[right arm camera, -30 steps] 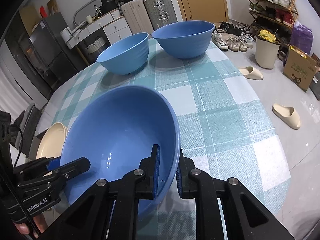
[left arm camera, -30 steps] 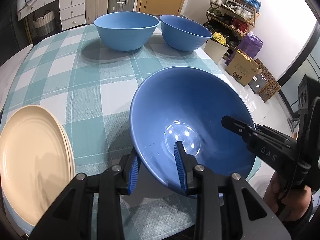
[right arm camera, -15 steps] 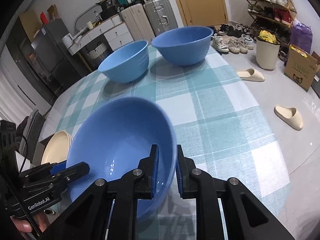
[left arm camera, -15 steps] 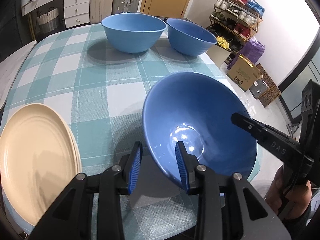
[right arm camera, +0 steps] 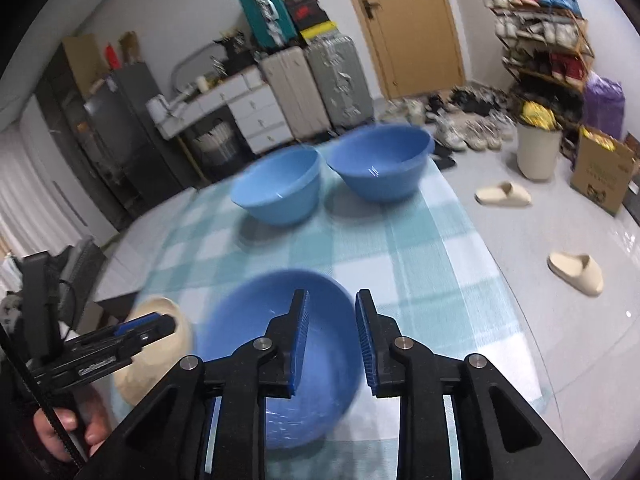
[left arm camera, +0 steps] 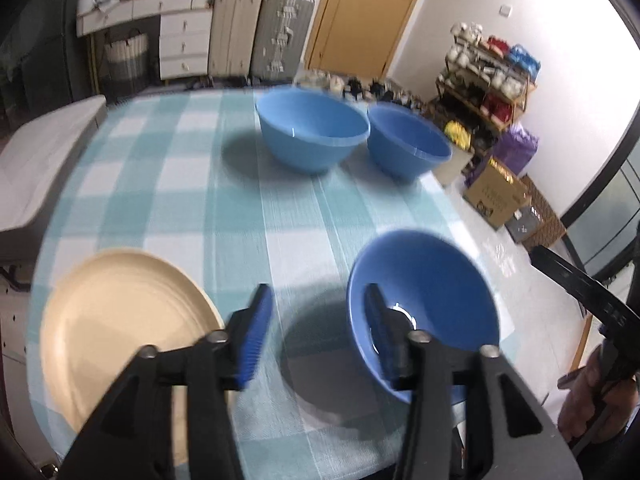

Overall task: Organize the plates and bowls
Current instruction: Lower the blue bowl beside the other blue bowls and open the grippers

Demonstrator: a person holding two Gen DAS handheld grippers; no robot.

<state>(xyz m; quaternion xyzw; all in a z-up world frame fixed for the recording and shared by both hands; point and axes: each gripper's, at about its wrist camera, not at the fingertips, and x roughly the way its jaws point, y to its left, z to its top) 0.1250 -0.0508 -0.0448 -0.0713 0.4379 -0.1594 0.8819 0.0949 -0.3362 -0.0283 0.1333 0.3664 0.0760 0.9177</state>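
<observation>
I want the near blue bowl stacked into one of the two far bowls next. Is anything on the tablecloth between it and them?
Nothing visible. Only bare checked tablecloth lies between the near blue bowl and the two far bowls. The cream plates sit off to its side. Both grippers' jaws have just been opening and hold nothing.

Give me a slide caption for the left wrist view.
Open left gripper above a blue bowl beside cream plates.
</observation>
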